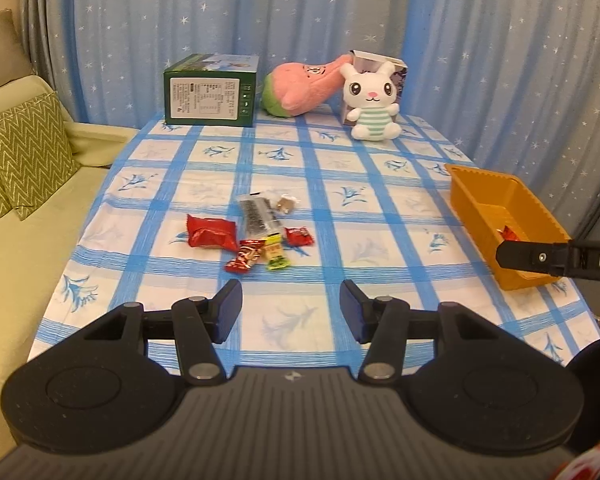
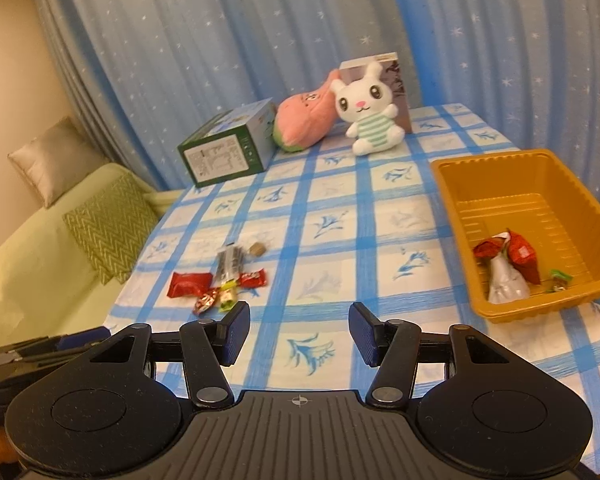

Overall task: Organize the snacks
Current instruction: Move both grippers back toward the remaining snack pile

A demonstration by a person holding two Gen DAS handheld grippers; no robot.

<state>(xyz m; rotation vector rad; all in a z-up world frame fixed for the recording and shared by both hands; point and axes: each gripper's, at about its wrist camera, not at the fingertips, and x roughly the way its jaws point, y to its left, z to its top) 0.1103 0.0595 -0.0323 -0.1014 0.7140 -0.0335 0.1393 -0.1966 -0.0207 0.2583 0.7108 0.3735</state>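
left gripper (image 1: pixel 291 312) fingers apart, empty | clear cloth before snacks (image 1: pixel 256 236) | tray (image 1: pixel 472 196) at right edge

1. The blue-and-white checked cloth table cover (image 1: pixel 328 216) looks matt and woven, with faint wrinkles.
2. The orange ribbed plastic tray (image 2: pixel 452 184) has a smooth, slightly glossy wall.
3. The large red foil snack packet (image 1: pixel 211 233) is shiny and crinkled; the silver foil packet in the tray (image 2: pixel 506 282) gleams the same way.
4. The white plush rabbit toy (image 1: pixel 374 100) and the pink plush toy (image 1: pixel 304 88) are soft, fuzzy fabric.
5. The green printed cardboard box (image 1: pixel 210 96) has a smooth, faintly glossy face.
6. The blue star-patterned cloth curtain (image 1: pixel 300 12) hangs in matt folds.
7. The left gripper (image 1: pixel 291 310) is matt black plastic with metal pivot pins and blue textured pads (image 1: pixel 230 312).
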